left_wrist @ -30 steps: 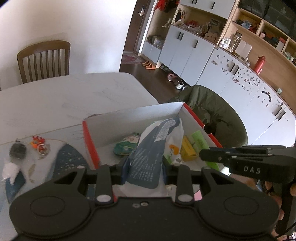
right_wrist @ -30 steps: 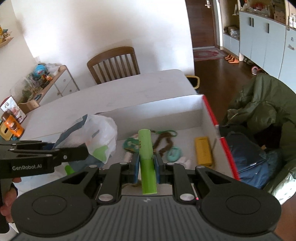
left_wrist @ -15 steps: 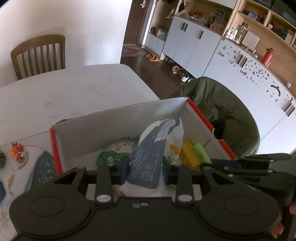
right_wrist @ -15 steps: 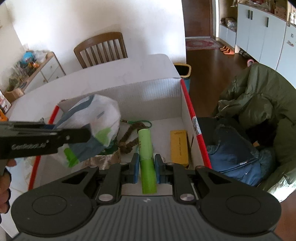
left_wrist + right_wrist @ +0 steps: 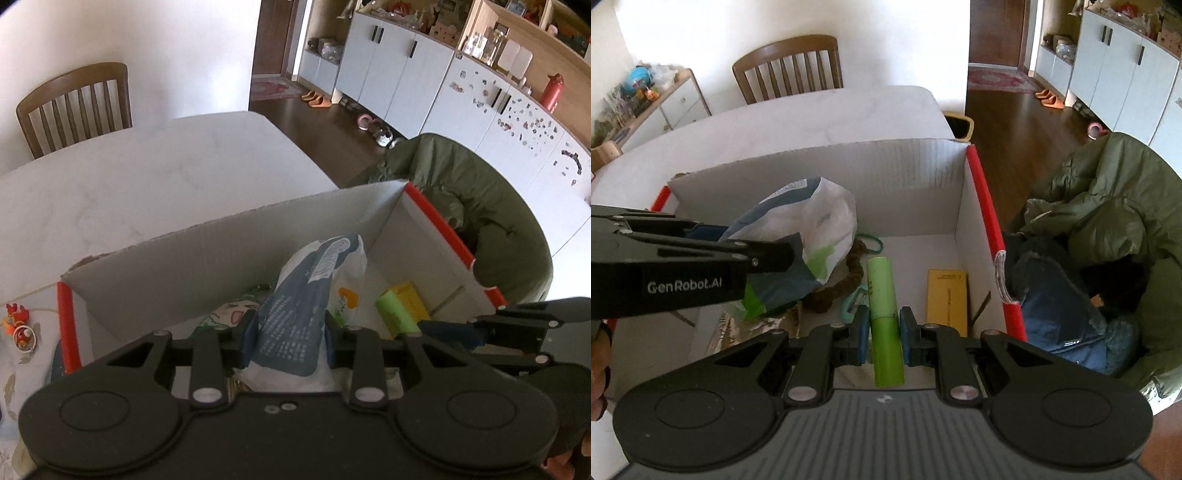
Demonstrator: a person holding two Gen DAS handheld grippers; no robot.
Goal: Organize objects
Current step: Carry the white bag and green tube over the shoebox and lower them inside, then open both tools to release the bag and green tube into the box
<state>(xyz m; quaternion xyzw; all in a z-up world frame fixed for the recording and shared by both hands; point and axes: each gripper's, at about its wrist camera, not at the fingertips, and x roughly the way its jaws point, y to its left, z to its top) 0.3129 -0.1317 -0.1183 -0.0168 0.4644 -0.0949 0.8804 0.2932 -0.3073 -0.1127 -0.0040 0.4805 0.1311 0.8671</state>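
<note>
In the left wrist view, a small red toy (image 5: 16, 320) is lying on the table (image 5: 147, 184) at the far left edge of the frame, outside the white cardboard box (image 5: 221, 254) with red-trimmed side rims. At the lower centre, the left gripper (image 5: 290, 334) is clenching a white and blue plastic bag (image 5: 314, 295), which is standing up between its blue pads over the inside of the box. To the right of the bag, a green tube (image 5: 395, 314) and a yellow packet (image 5: 410, 301) are showing in the box's right half, and the right gripper (image 5: 443, 332) is reaching in from the lower right edge, its black arms covering part of the tube.

In the right wrist view, the left gripper (image 5: 738, 242) is stretching in from the left edge with the plastic bag (image 5: 812, 229) bulging past its tip. A brown braided cord (image 5: 846, 280) is lying on the box floor just right of the bag. At the lower centre, the right gripper (image 5: 884, 332) is grasping the green tube (image 5: 882, 314) by its lower half, with the tube pointing away over the box floor. The yellow packet (image 5: 947, 299) is lying flat to the right, near the box's right wall (image 5: 975, 236). A green jacket (image 5: 1108, 206) is filling the right side of the frame, outside the box.
</note>
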